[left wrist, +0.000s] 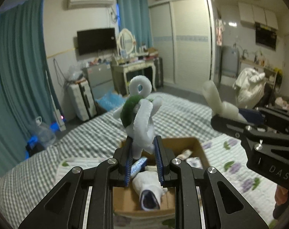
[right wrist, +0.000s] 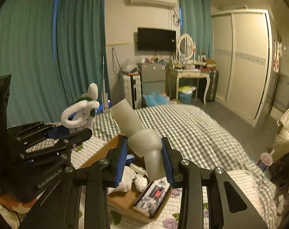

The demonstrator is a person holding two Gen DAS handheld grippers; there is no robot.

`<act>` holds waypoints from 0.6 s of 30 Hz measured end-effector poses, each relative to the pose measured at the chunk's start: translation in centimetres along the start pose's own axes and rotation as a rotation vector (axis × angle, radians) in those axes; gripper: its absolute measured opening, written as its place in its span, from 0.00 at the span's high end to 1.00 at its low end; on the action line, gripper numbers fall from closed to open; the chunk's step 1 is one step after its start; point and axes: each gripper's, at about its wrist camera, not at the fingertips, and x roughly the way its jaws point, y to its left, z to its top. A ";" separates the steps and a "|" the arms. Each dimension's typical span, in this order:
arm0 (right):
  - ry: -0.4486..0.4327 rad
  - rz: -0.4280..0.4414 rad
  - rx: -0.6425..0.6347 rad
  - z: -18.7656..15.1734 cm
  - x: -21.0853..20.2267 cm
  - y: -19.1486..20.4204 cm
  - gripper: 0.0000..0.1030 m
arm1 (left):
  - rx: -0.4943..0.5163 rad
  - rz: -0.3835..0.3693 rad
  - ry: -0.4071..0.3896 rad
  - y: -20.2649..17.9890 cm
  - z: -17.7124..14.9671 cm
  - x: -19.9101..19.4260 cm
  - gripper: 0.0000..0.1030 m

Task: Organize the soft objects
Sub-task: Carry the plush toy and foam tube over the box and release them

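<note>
the left gripper [left wrist: 142, 152] is raised above an open cardboard box [left wrist: 197, 147] and points level out across the bed [left wrist: 87, 133], its blue-padded jaws clamped on the lower part of a white plush toy [left wrist: 142, 118] with looped fuzzy limbs and a dark green patch. the toy stands upright out of the jaws, well clear of the box below it. in the right wrist view the same toy [right wrist: 79, 112] shows at the left, held in that gripper [right wrist: 68, 131] over the quilt's edge.

the right gripper [right wrist: 144, 158] is held up beside the left one, at much the same height, also pointing forward and slightly toward it. its jaws are closed on a pale, translucent soft object [right wrist: 142, 133] made of a rounded middle and two tube-like ends; one end tilts up and to the left, the other hangs down between the pads. from the left wrist view this object [left wrist: 215, 99] sticks up out of the right gripper [left wrist: 237, 116] at the right edge.

the box sits on a floral quilt [right wrist: 239, 181] laid over the checked bed, and holds white soft items [left wrist: 150, 183] and a dark packet [right wrist: 154, 192].
</note>
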 end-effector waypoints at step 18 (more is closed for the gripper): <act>0.200 0.035 0.086 -5.9 14.6 -5.1 0.65 | 0.031 0.031 0.217 -2.0 -4.9 11.2 0.79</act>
